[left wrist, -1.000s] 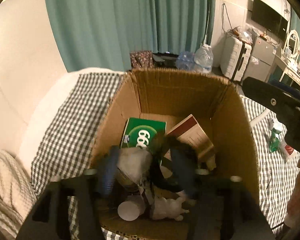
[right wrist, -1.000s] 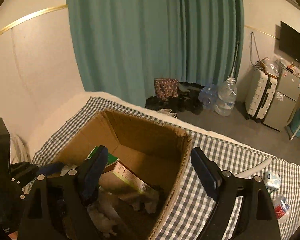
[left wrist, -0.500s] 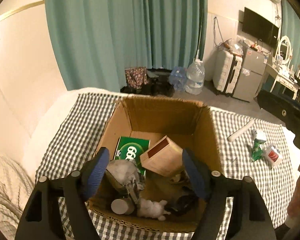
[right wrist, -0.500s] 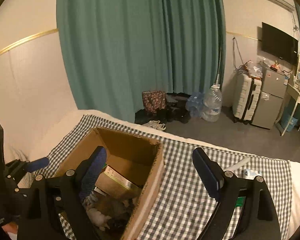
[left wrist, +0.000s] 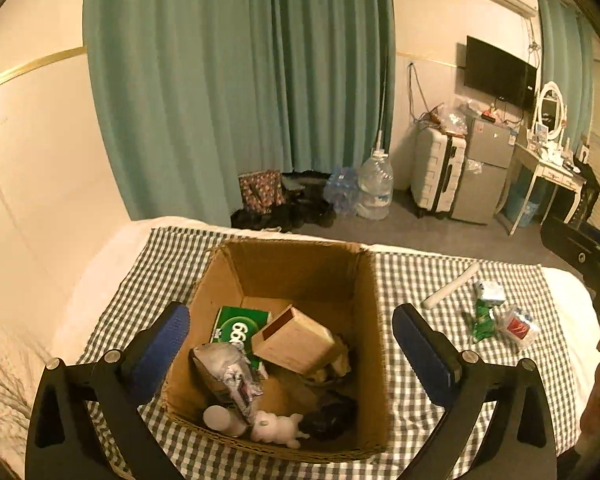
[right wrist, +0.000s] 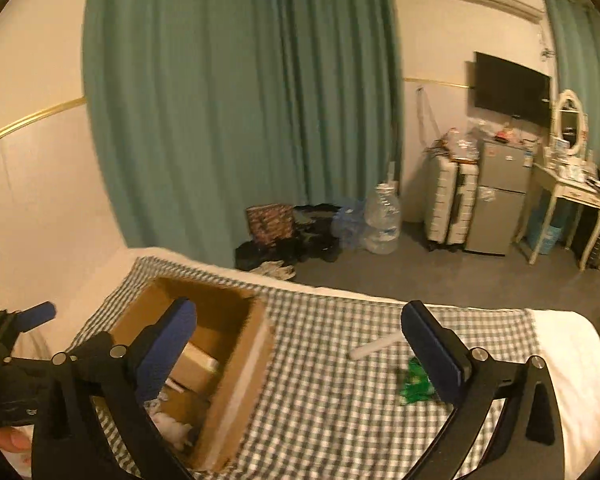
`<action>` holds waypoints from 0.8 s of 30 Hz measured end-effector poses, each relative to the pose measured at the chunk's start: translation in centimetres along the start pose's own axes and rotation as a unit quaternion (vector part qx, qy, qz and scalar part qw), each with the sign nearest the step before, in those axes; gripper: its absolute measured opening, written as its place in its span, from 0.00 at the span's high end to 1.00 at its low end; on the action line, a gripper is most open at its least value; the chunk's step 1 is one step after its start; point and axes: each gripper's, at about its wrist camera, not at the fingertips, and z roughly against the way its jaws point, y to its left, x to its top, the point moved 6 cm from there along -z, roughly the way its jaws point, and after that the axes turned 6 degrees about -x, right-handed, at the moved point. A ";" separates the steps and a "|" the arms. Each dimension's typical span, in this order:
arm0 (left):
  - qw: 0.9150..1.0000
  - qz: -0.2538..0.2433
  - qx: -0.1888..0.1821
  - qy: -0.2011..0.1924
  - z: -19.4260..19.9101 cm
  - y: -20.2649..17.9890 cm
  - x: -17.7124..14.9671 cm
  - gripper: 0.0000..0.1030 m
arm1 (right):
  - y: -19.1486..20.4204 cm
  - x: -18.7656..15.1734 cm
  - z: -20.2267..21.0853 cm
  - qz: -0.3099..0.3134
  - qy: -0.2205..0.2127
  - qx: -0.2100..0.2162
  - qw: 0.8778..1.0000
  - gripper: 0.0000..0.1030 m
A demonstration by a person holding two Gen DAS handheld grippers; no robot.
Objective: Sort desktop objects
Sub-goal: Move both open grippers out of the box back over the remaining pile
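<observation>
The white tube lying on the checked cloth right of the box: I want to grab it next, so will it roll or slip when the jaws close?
The white tube looks round and smooth, so a nudge would probably roll it sideways across the checked cloth. It seems slim and likely light, so gripping across its middle should hold it.

Across the top of your frame hangs a teal curtain (left wrist: pixel 240 80). At its foot, mid-frame, you see a large water jug (left wrist: pixel 375 188), then a white suitcase (left wrist: pixel 438 172) beside a grey fridge (left wrist: pixel 484 168). A television (left wrist: pixel 500 72) sits upper right.
</observation>
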 end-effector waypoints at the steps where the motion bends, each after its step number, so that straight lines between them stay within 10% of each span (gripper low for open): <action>1: 1.000 0.000 -0.003 -0.002 0.2 -0.2 0.1 0.00 | -0.8 -0.1 0.3 -0.004 0.002 -0.011 1.000 0.00; 24: 0.997 -0.062 -0.049 -0.023 0.2 -10.9 0.8 0.00 | -18.1 -2.4 3.5 -0.066 0.019 -0.221 0.973 0.00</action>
